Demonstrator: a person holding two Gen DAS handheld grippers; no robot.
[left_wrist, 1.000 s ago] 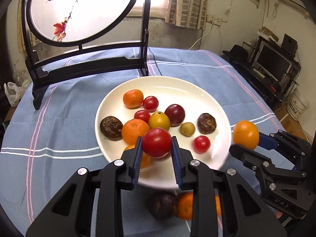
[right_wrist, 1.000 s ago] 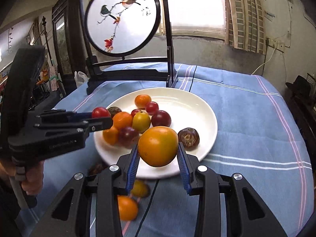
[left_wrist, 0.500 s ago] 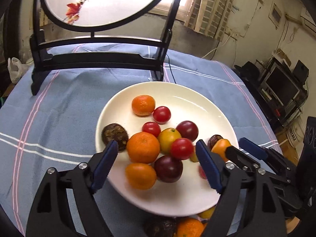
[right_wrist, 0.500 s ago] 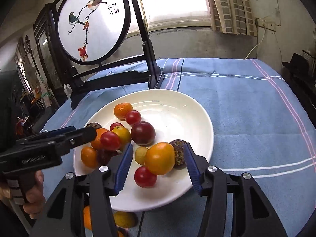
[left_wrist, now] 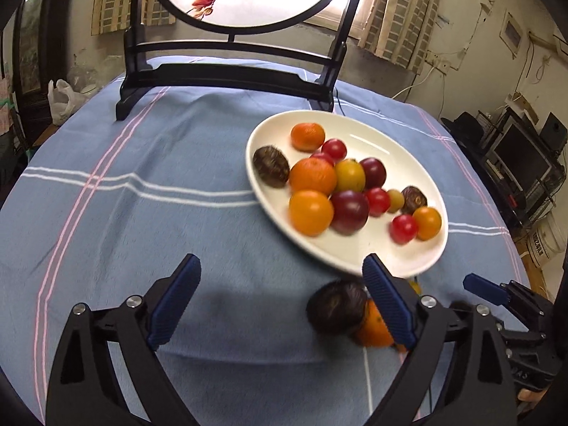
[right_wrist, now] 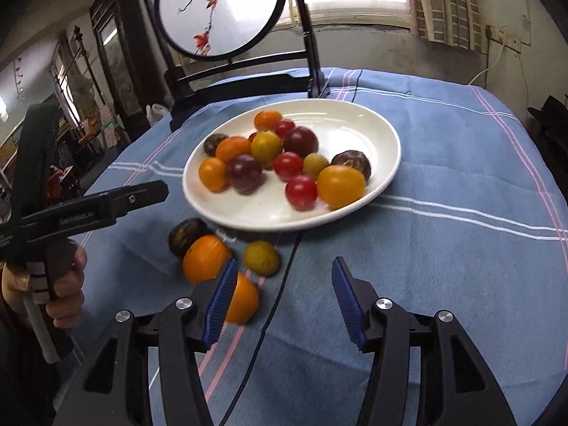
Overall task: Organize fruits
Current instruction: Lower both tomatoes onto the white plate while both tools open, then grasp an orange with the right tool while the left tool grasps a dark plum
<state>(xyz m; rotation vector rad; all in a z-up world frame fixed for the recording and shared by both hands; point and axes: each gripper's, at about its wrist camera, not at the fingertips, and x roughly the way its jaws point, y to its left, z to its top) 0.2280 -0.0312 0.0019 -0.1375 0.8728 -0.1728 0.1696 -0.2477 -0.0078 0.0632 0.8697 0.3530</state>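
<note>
Right wrist: heaped fruits, white plate

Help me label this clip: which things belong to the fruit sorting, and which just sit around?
Job: white plate, fruit piled on it, four loose fruits on the cloth.
Bystanders: round painted screen on its stand, monitor, plastic bag.

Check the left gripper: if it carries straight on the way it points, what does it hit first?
Likely bare blue tablecloth. Nothing sits between the opening fingers of the left gripper; the dark fruit lies off by the other finger, though depth is unclear.
</note>
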